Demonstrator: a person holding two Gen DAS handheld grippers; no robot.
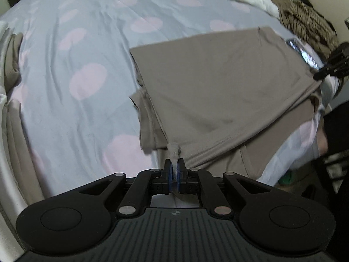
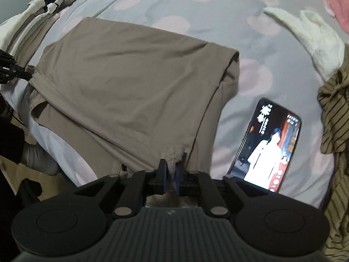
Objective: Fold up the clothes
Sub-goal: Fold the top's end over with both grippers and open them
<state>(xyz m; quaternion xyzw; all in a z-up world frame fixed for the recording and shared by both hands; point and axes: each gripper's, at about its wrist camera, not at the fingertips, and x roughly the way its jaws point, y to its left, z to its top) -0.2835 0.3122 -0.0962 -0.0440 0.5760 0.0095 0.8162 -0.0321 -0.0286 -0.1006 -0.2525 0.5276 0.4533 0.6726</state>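
The taupe garment (image 1: 218, 83) lies on the bed (image 1: 76, 50), spread out ahead of both claws with its top layer doubled over a lower layer that shows along the near edge. The left claw (image 1: 174, 172) is pressed together on a bunched corner of that near hem, the cloth rising in a small twist just beyond its blue pads. The right claw (image 2: 171, 171) has the opposite corner gathered between its jaws, which stand a little further apart than the left ones; whether its pads press the cloth firmly cannot be told. In my judgement the step in hand is laying the folded edge down onto the layer beneath. To do it well, both corners should come down level with each other so the hem lands straight, with light tension kept across the edge between the claws to stop it sagging in the middle. The two corners ought to be let go at about the same time, once the cloth rests on the bed, or one side may drag and skew the fold. The lit phone (image 2: 270, 144) lies just to the right of the right claw, so the hem should be kept clear of it. A striped garment (image 2: 336, 113) is heaped further right, well apart from the fold.
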